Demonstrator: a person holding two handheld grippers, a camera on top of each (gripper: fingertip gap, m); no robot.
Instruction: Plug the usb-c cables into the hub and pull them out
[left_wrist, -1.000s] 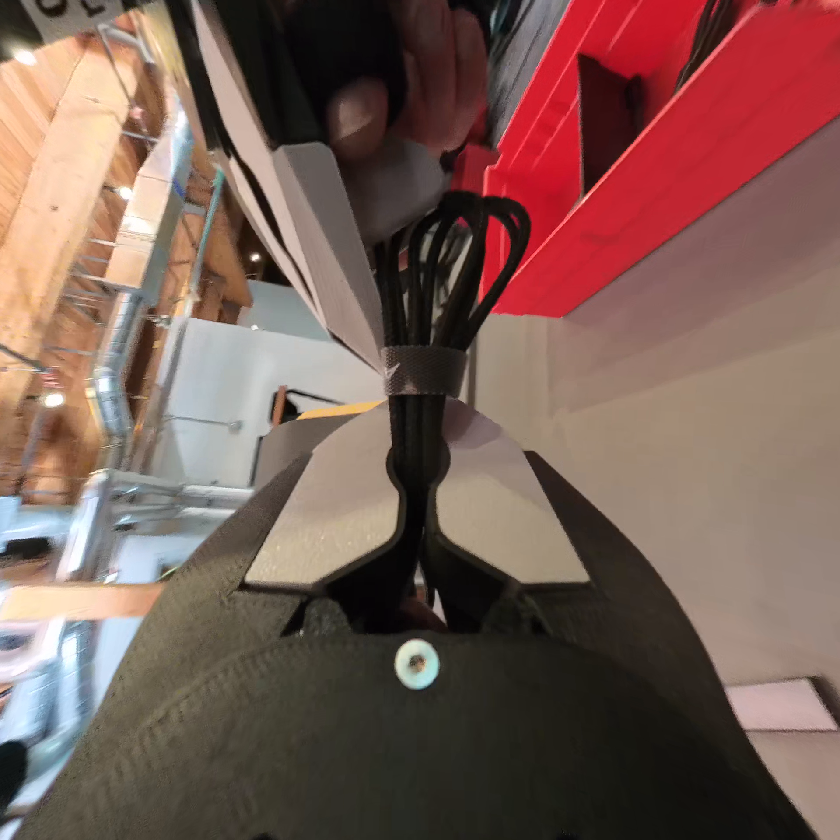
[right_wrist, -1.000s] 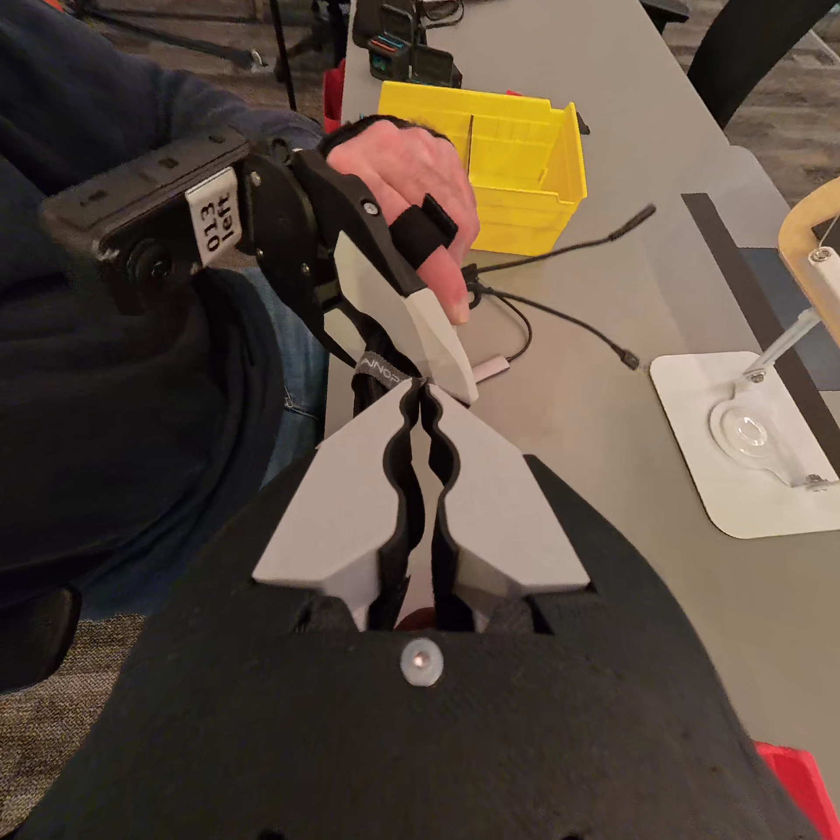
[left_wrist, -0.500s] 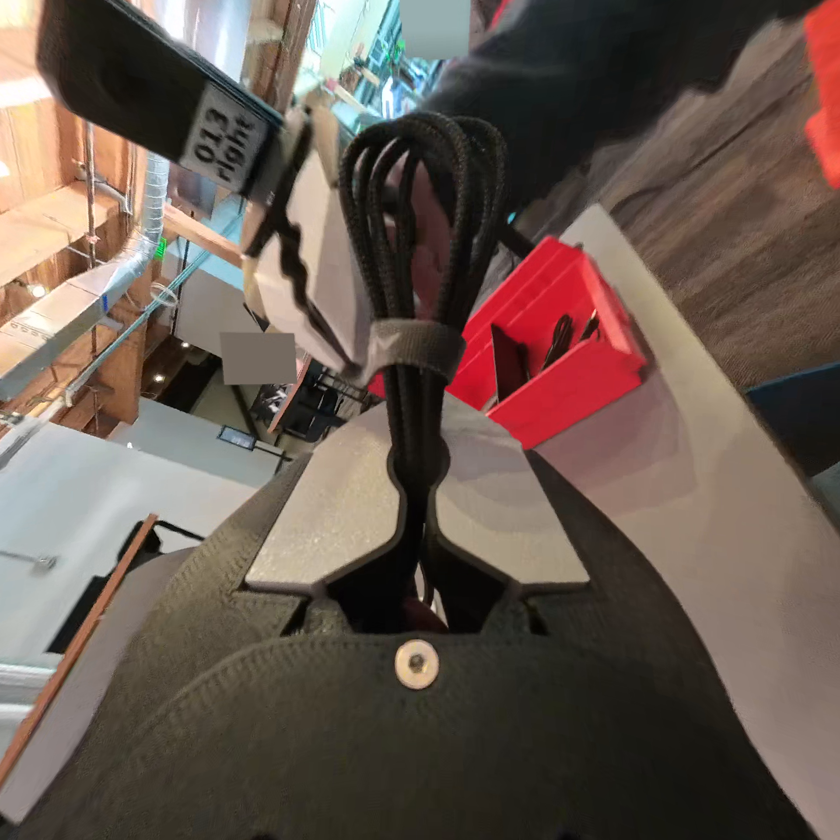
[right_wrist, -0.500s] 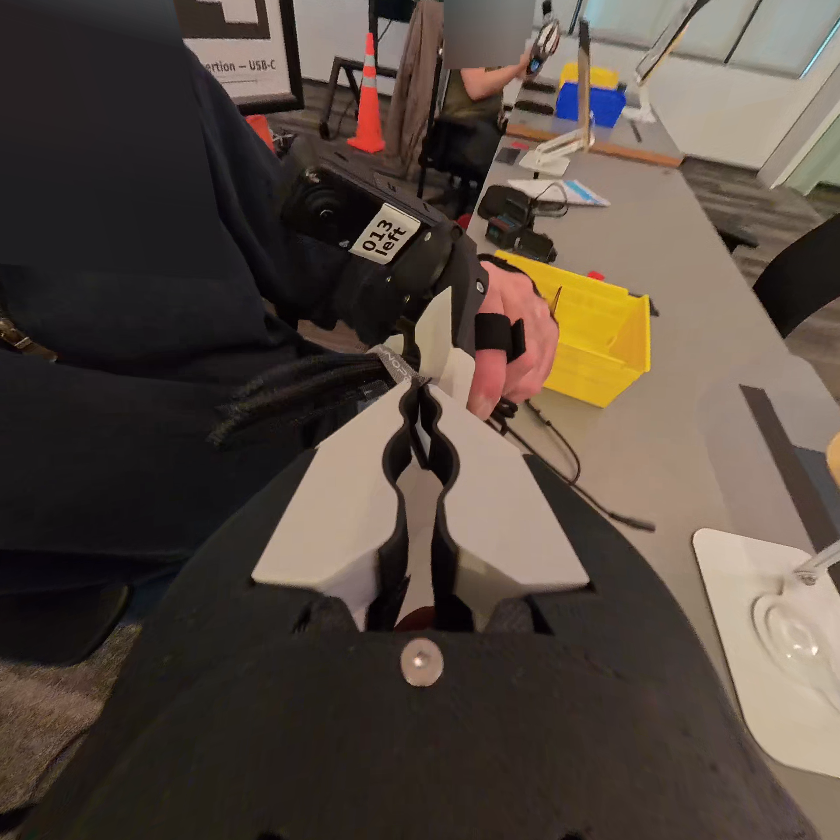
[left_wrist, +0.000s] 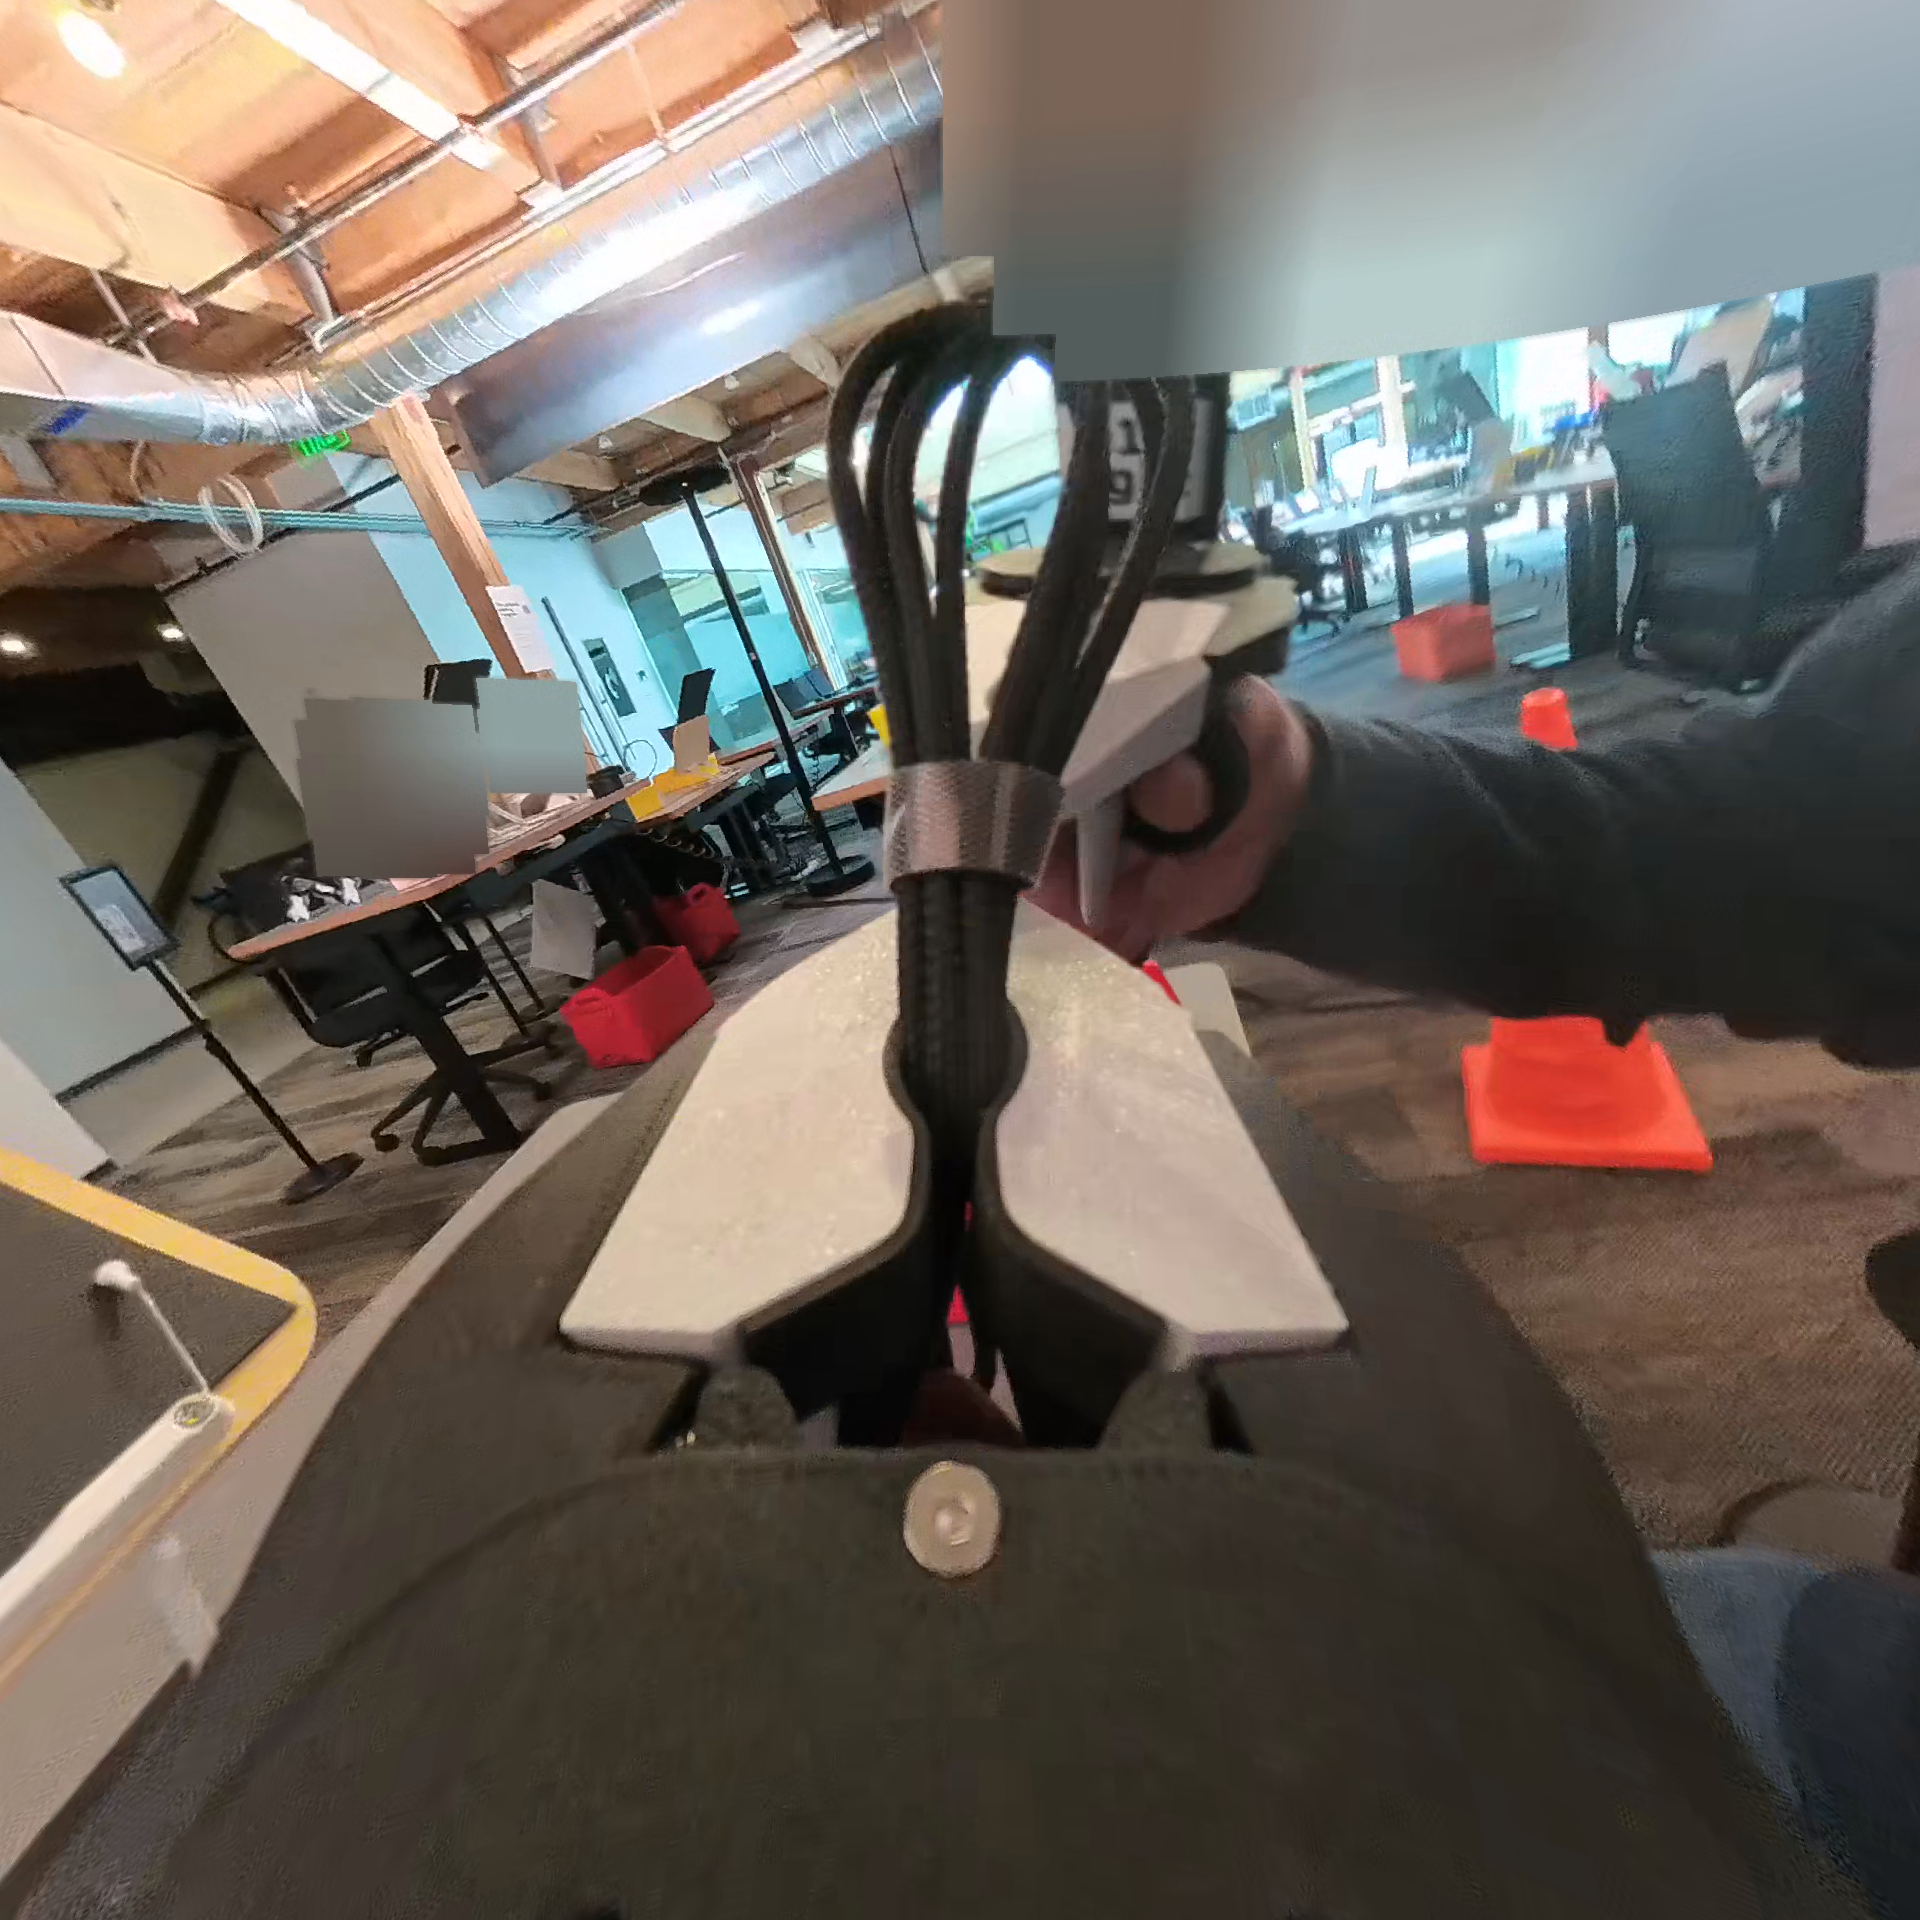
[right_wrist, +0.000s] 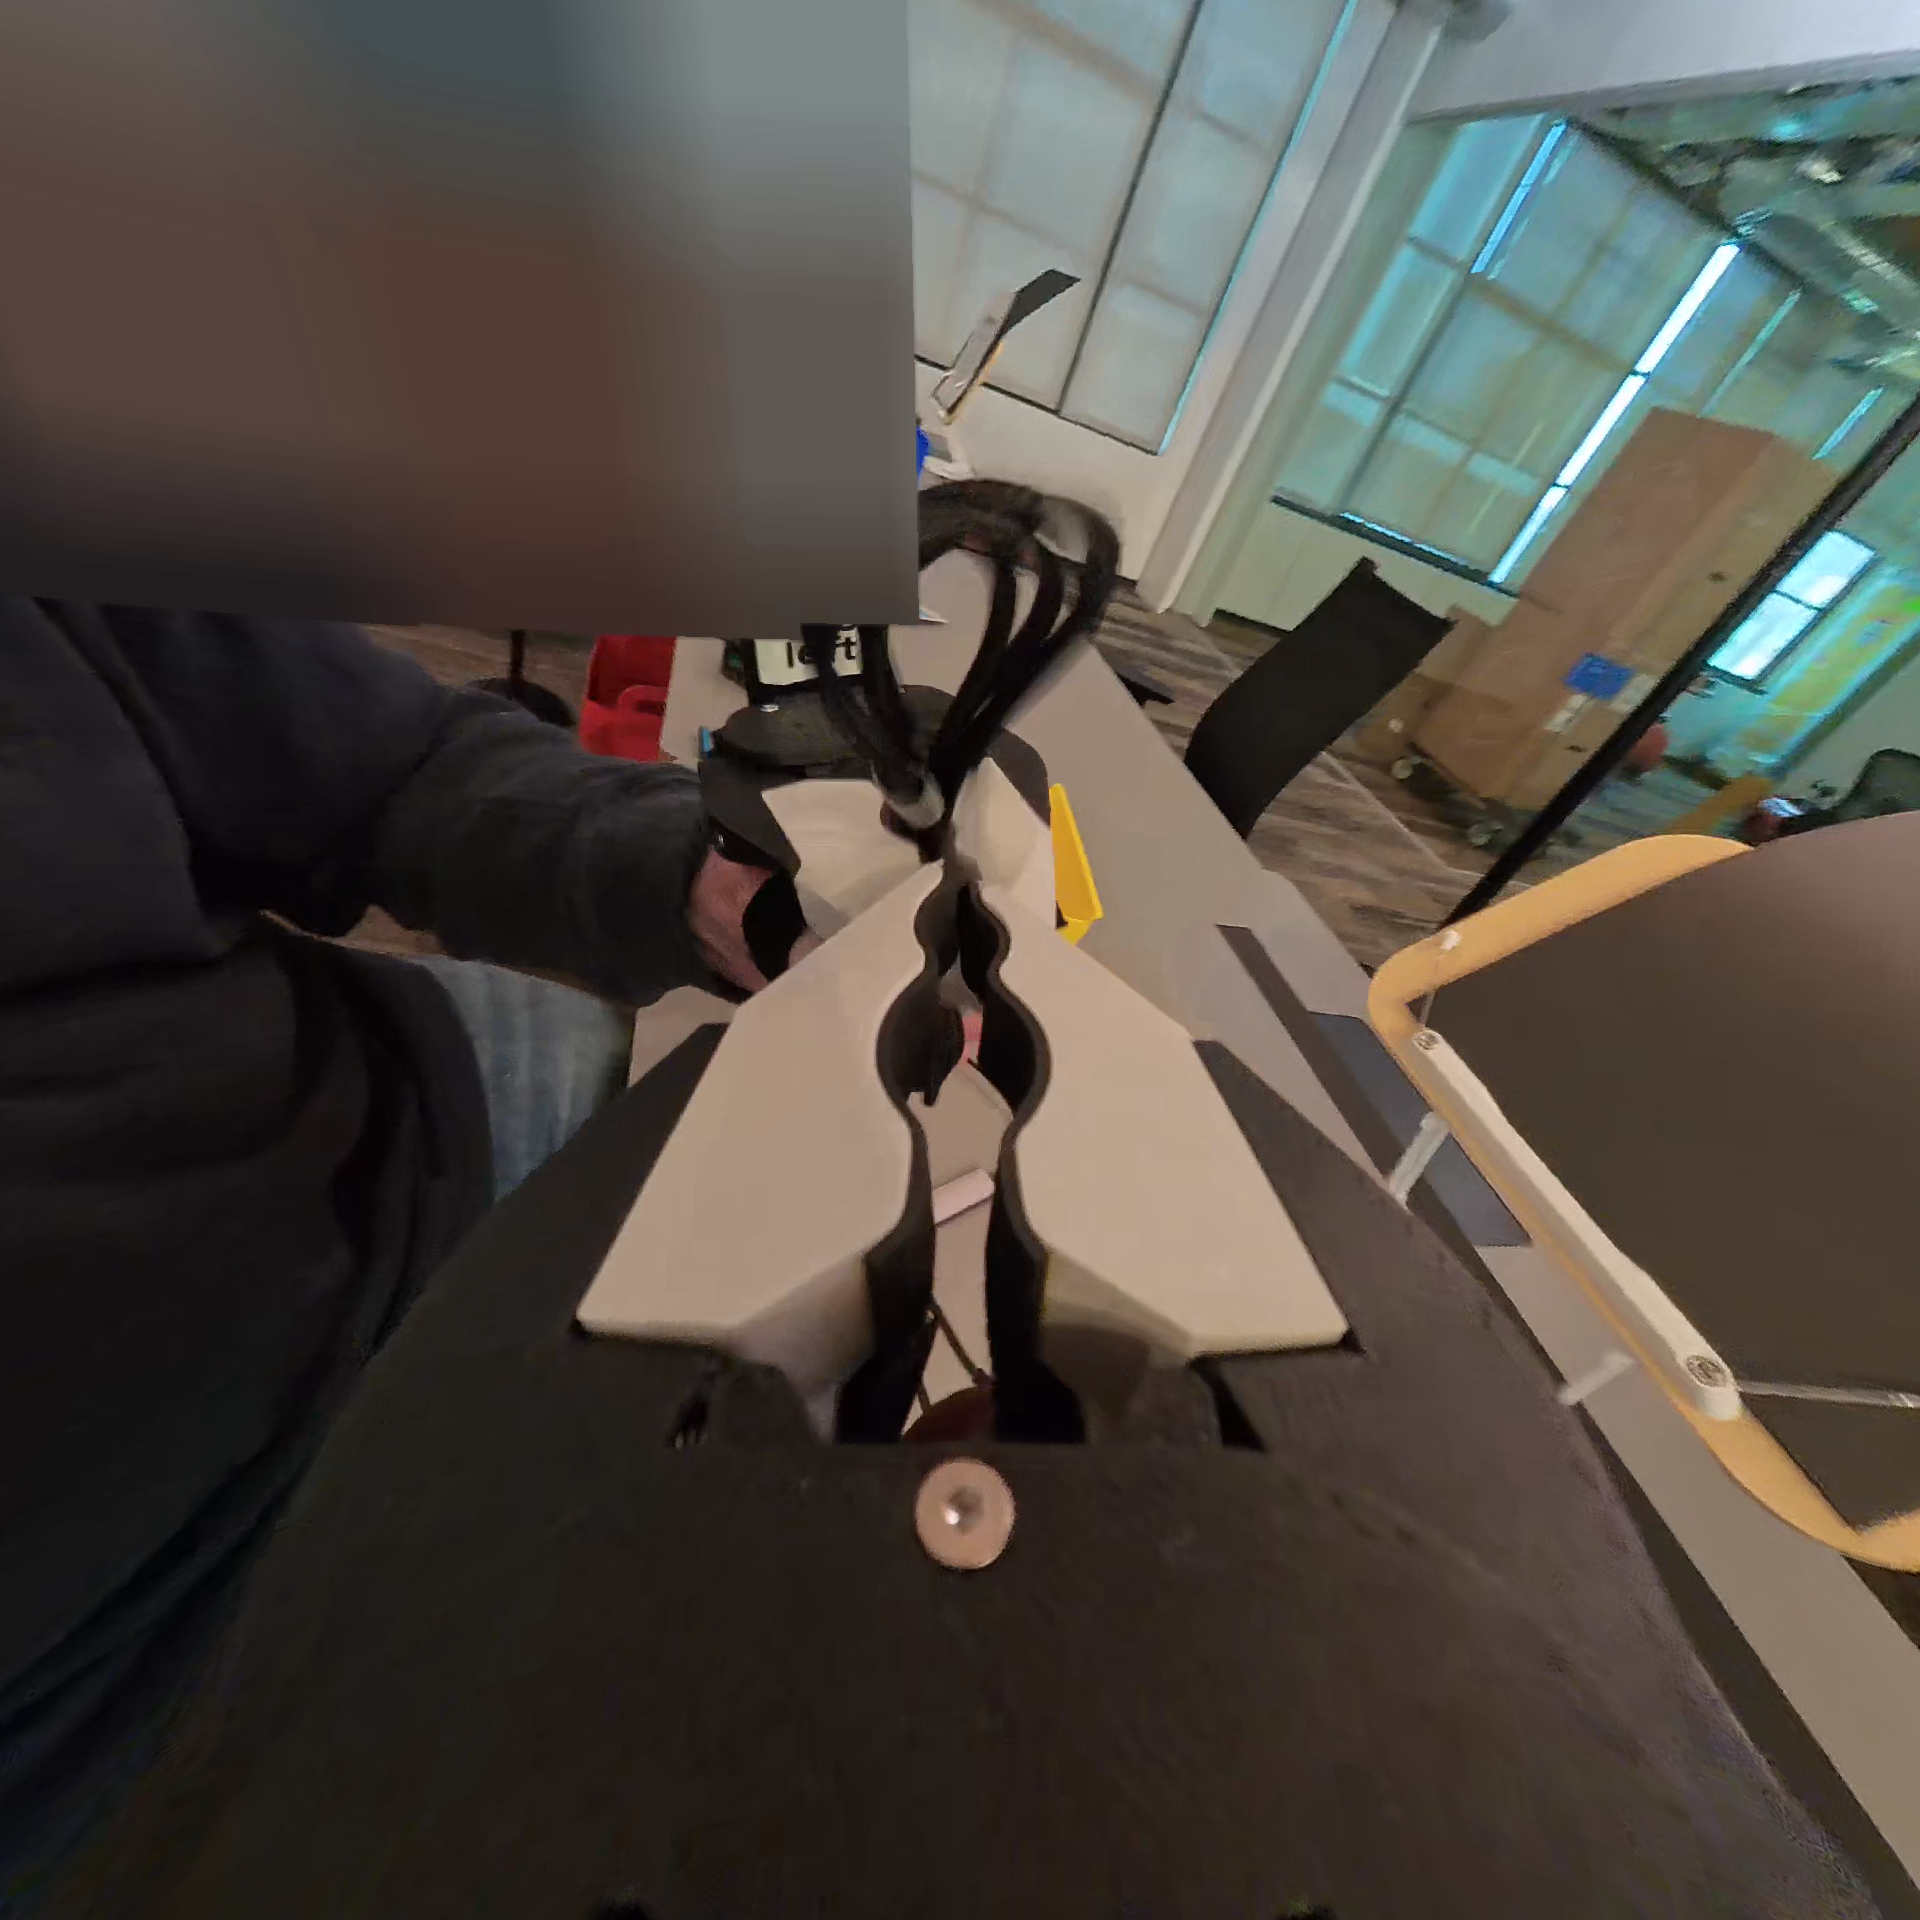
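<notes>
Exposed timber beams and a silver duct (left_wrist: 499, 312) run over an open office of desks and black chairs, with orange cones (left_wrist: 1579, 1091) on the carpet and tall windows (right_wrist: 1507, 312) at the far side. Both grippers are raised off the grey table (right_wrist: 1164, 790) and meet in front of the person, whose dark sleeves (left_wrist: 1558, 862) reach in from either side.

The left gripper (left_wrist: 956, 997) is clamped on a coiled black braided cable bundle (left_wrist: 961, 644) — its loops stand upright above the white fingers, bound by a grey hook-and-loop strap (left_wrist: 975, 821). The right gripper (right_wrist: 951, 883) points at that strap from the side; its jaws are nearly together, with the tips pinched at the strap's edge, though whether they actually grip it is not clear. A hand (left_wrist: 1195, 831) wraps its handle through a black finger loop.

Each gripper carries a white label with dark print on its body, partly hidden. A yellow bin (right_wrist: 1070, 873) peeks out behind the fingers. No hub can be made out.
</notes>
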